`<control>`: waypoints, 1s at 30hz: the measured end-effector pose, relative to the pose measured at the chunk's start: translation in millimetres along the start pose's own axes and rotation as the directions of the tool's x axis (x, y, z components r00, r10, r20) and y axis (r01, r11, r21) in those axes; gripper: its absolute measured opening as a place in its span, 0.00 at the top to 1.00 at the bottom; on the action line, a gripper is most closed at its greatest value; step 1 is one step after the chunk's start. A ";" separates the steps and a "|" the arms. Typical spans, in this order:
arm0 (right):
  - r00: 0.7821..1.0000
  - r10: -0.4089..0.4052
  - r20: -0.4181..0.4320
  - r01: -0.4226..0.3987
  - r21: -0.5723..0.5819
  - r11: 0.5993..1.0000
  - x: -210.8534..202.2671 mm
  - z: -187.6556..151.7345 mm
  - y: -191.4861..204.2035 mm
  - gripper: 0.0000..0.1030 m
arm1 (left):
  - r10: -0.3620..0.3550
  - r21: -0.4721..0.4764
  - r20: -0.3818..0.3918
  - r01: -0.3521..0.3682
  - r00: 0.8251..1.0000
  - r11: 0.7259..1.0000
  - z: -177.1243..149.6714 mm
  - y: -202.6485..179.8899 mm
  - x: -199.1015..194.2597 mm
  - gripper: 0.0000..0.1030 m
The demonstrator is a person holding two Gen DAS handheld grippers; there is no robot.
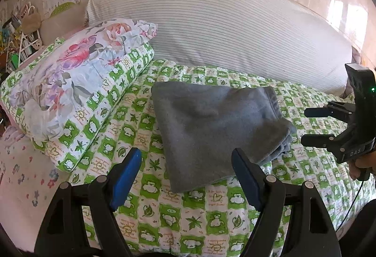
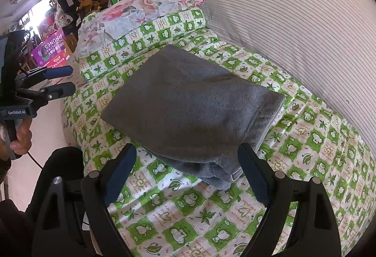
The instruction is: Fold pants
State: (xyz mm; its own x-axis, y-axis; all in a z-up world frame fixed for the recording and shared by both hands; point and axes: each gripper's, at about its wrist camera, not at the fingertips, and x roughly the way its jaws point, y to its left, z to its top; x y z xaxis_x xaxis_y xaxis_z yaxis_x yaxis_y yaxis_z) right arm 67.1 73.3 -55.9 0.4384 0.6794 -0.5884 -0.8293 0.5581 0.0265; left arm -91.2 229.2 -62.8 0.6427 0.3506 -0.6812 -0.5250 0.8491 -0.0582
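While the left wrist view looks down along the left claw (image 1: pixel 186 177), its blue-padded jaws stand wide apart and hold nothing, and the grey pants (image 1: pixel 216 132) lie already folded into a thick packet on the green-checked bedspread (image 1: pixel 199 217), just ahead of the fingertips and slightly toward the claw's right finger. Off to the far right of this claw the right claw (image 1: pixel 315 126) hovers clear of the cloth, its fingers parted, while a flowered pillow (image 1: pixel 70 78) rests well to the left and a striped bolster (image 1: pixel 223 22) lies beyond the pants. From the right wrist view, the right claw (image 2: pixel 186 174) is likewise wide and empty, with the packet's loose layered corner lying between and just ahead of its fingers, not pinched; the left claw (image 2: pixel 60 82) shows far to the left, beside the bed. The fabric looks like soft, fleecy knit: light, limp, not slippery, likely to sag and spill open if lifted by one layer. I judge the folding nearly or wholly done; any further hold is best taken across all layers at the near stacked edge.
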 end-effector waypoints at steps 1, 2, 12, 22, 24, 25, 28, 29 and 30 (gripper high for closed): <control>1.000 0.000 -0.001 0.000 0.001 1.000 0.5 0.5 -1.2 0.15 | 0.001 -0.002 0.000 -0.001 1.000 1.000 0.0 0.4 0.5 0.23; 1.000 0.001 -0.002 -0.001 0.003 1.000 0.9 0.7 -2.5 0.15 | 0.000 -0.005 0.000 0.000 1.000 1.000 0.1 1.1 1.2 0.23; 1.000 0.009 -0.006 -0.009 0.014 1.000 2.3 -0.3 -8.5 0.14 | -0.013 -0.003 -0.006 0.013 1.000 1.000 1.3 1.9 7.9 0.23; 1.000 0.008 -0.007 -0.008 0.014 1.000 3.4 -1.0 -10.5 0.14 | -0.016 0.009 -0.010 0.017 1.000 1.000 1.7 1.8 13.1 0.23; 1.000 0.008 -0.009 -0.008 0.012 1.000 3.9 -1.5 -10.8 0.14 | -0.021 0.007 -0.011 0.021 1.000 1.000 1.6 2.4 14.0 0.24; 1.000 0.009 -0.009 -0.008 0.013 1.000 4.1 -1.3 -10.5 0.14 | -0.024 0.007 -0.011 0.024 1.000 1.000 1.5 2.4 14.0 0.23; 1.000 0.010 -0.014 -0.010 0.013 1.000 5.2 -2.1 -10.3 0.14 | -0.024 0.007 -0.012 0.024 1.000 1.000 0.8 2.2 13.8 0.24; 1.000 0.010 -0.015 -0.009 0.012 1.000 5.5 -2.1 -10.0 0.14 | -0.025 0.008 -0.013 0.025 1.000 1.000 1.0 2.2 14.4 0.23; 1.000 0.010 -0.015 -0.010 0.012 1.000 5.5 -2.1 -9.8 0.14 | -0.026 0.008 -0.014 0.026 1.000 1.000 0.9 2.2 14.6 0.23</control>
State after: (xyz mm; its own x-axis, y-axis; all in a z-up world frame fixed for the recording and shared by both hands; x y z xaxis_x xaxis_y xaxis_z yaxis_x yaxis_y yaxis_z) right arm 76.9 70.5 -61.0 0.4249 0.6778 -0.6000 -0.8294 0.5571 0.0420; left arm -82.4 236.6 -72.2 0.6485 0.3227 -0.6895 -0.5033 0.8613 -0.0703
